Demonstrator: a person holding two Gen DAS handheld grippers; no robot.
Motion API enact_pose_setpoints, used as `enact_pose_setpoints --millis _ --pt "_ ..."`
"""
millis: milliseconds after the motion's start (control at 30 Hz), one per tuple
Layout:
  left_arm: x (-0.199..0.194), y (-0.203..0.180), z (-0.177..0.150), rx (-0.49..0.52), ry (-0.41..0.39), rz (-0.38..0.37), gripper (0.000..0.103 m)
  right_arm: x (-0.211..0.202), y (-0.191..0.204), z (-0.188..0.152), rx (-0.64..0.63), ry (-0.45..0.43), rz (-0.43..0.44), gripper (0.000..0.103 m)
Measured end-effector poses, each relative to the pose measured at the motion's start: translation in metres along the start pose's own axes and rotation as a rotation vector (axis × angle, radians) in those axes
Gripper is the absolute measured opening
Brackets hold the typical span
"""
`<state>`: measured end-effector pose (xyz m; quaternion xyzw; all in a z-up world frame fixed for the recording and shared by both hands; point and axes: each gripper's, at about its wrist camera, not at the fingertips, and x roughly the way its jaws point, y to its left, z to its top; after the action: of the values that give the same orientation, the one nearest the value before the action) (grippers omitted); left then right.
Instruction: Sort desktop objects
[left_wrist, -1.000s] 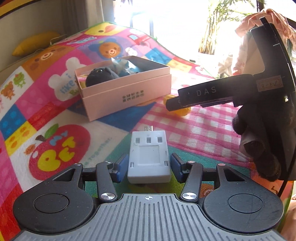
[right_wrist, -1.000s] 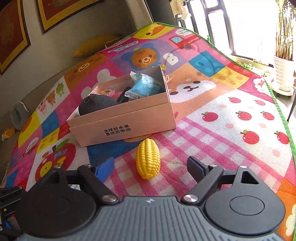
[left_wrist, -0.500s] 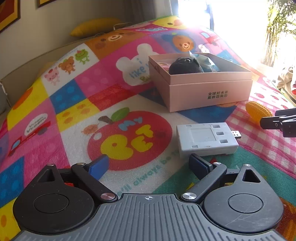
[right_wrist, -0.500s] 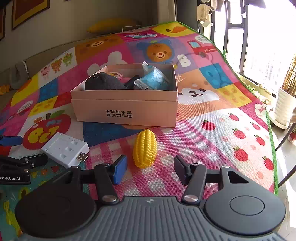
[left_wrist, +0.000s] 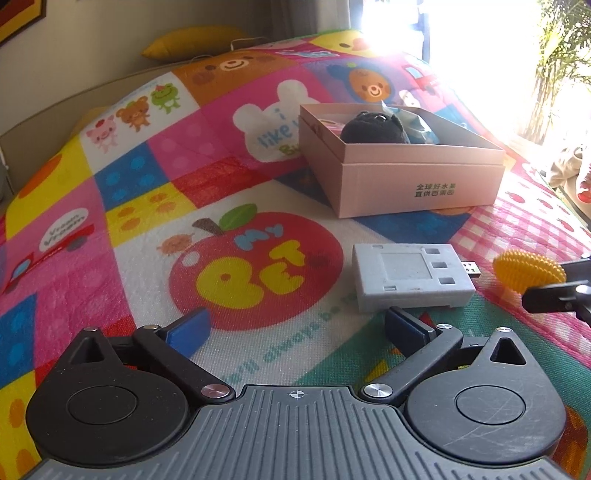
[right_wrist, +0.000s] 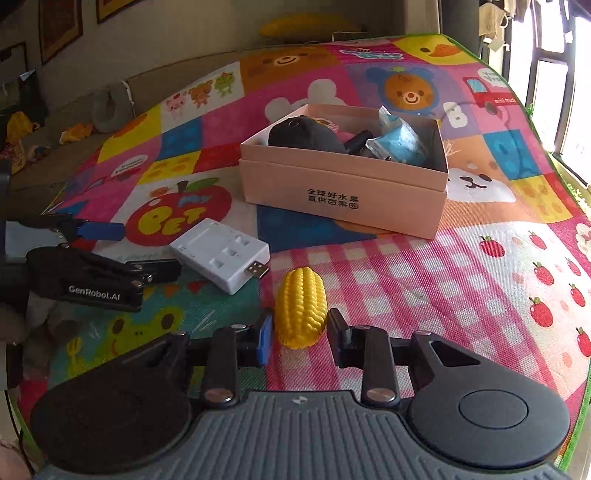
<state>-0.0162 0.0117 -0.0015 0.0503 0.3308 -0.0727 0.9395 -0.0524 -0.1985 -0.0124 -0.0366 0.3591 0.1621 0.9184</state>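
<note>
My right gripper is closing its jaws on the one yellow plastic corn cob, and both pads touch its sides. Only my right camera shows that. My left gripper is opening wide with nothing inside. The one grey plastic USB box lies just ahead on the colourful play mat. One pink cardboard box stands farther back, holding other things.
</note>
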Motion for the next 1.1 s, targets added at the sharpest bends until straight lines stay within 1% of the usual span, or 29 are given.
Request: enact_pose_setpoints --millis 33,67,100,133,167,200,233,267,300,333,367,400,433,467,500,567,667,700,767,867,967,1100 --pt "0.0 0.0 0.0 0.001 0.0 0.001 0.103 -0.003 0.001 -0.004 -0.014 0.002 -0.006 0.03" --pt "0.0 0.0 0.0 0.0 0.001 0.002 0.103 -0.006 0.0 -0.008 -0.026 0.001 -0.021 0.033" --pt "0.0 0.0 0.0 -0.004 0.004 -0.002 0.103 -0.007 0.0 -0.012 -0.032 0.003 -0.046 0.039" --pt "0.001 0.001 0.001 -0.01 0.008 -0.003 0.103 -0.007 -0.002 -0.013 -0.027 0.009 -0.07 0.042" --pt "0.001 0.002 0.001 -0.016 0.012 -0.004 0.103 -0.009 -0.007 -0.014 -0.008 0.011 -0.094 0.052" --pt "0.001 0.002 0.002 -0.021 0.017 -0.004 0.103 -0.01 -0.009 -0.014 0.0 0.016 -0.119 0.055" --pt "0.002 0.002 0.004 -0.026 0.025 -0.005 0.103 -0.012 -0.012 -0.013 -0.009 0.019 -0.167 0.056" --pt "0.002 0.001 0.006 -0.027 0.033 -0.027 0.103 -0.013 -0.013 -0.013 -0.026 0.012 -0.215 0.059" --pt "0.004 -0.001 0.008 -0.018 0.035 -0.067 0.103 -0.013 -0.014 -0.013 -0.045 0.002 -0.265 0.066" --pt "0.006 -0.004 0.011 -0.004 0.036 -0.1 0.103 -0.012 -0.016 -0.013 -0.057 -0.011 -0.319 0.069" --pt "0.008 -0.008 0.013 0.012 0.041 -0.117 0.103 -0.009 -0.017 -0.014 -0.059 -0.015 -0.367 0.071" --pt "0.014 -0.014 0.015 0.041 0.051 -0.12 0.103 -0.005 -0.02 -0.013 -0.042 -0.014 -0.422 0.071" --pt "0.016 -0.018 0.015 0.062 0.042 -0.109 0.103 -0.001 -0.023 -0.013 -0.004 -0.012 -0.456 0.071" --pt "0.017 -0.019 0.015 0.064 0.039 -0.106 0.103 0.0 -0.027 -0.013 0.05 -0.023 -0.465 0.072" --pt "0.017 -0.018 0.015 0.056 0.043 -0.108 0.103 0.0 -0.031 -0.013 0.106 -0.035 -0.452 0.072" --pt "0.016 -0.018 0.013 0.049 0.036 -0.106 0.103 0.002 -0.038 -0.013 0.18 -0.047 -0.419 0.073" --pt "0.017 -0.019 0.012 0.04 0.032 -0.097 0.103 0.008 -0.042 -0.015 0.199 -0.071 -0.43 0.087" --pt "0.017 -0.019 0.012 0.039 0.031 -0.094 0.103 0.009 -0.045 -0.016 0.207 -0.074 -0.419 0.087" --pt "0.016 -0.021 0.013 0.035 0.028 -0.081 0.103 0.01 -0.049 -0.014 0.215 -0.066 -0.356 0.089" --pt "0.02 -0.021 0.016 0.023 0.03 -0.069 0.103 0.017 -0.05 -0.009 0.219 -0.03 -0.289 0.103" --pt "0.022 -0.02 0.017 0.017 0.031 -0.067 0.103 0.024 -0.046 -0.003 0.201 -0.014 -0.283 0.103" --pt "0.022 -0.02 0.017 0.017 0.03 -0.066 0.103 0.027 -0.048 0.002 0.228 -0.009 -0.284 0.103"
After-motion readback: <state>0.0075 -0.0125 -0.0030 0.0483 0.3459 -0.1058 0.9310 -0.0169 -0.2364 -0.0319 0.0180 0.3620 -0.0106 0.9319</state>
